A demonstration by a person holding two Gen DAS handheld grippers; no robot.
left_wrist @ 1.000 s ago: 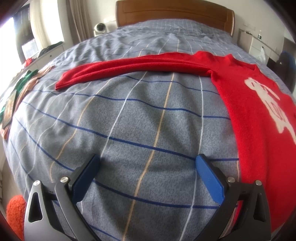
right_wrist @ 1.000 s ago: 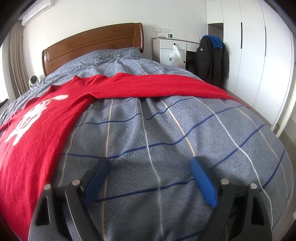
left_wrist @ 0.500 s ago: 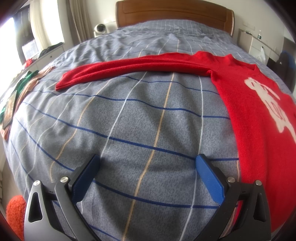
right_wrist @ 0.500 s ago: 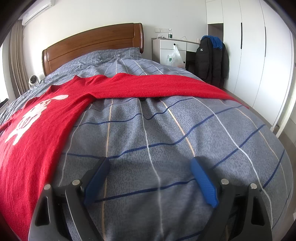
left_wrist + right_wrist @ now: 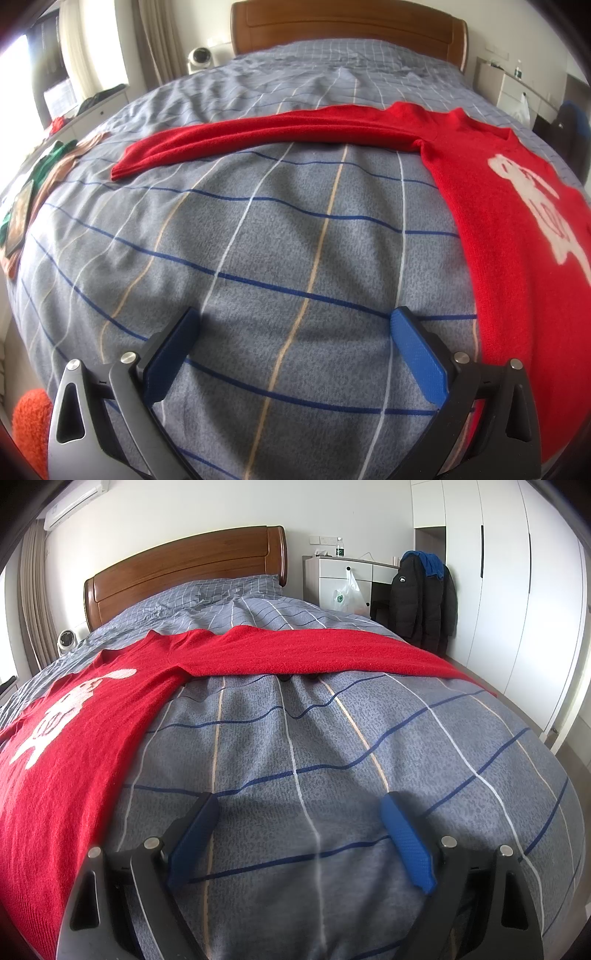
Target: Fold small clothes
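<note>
A red sweater (image 5: 517, 229) with a white print lies flat on the grey checked bed, sleeves spread out to both sides. In the left wrist view its left sleeve (image 5: 266, 134) stretches across the far middle and the body fills the right. In the right wrist view the body (image 5: 74, 738) is at the left and the other sleeve (image 5: 332, 653) runs to the right bed edge. My left gripper (image 5: 293, 325) is open and empty over bare bedding, left of the sweater's body. My right gripper (image 5: 299, 808) is open and empty over bare bedding, right of the body.
A wooden headboard (image 5: 347, 22) is at the far end. Green and tan clothes (image 5: 48, 170) lie at the bed's left edge, and an orange fuzzy item (image 5: 29, 424) at lower left. A nightstand (image 5: 340, 579), black jackets (image 5: 421, 598) and white wardrobes (image 5: 517, 590) stand to the right.
</note>
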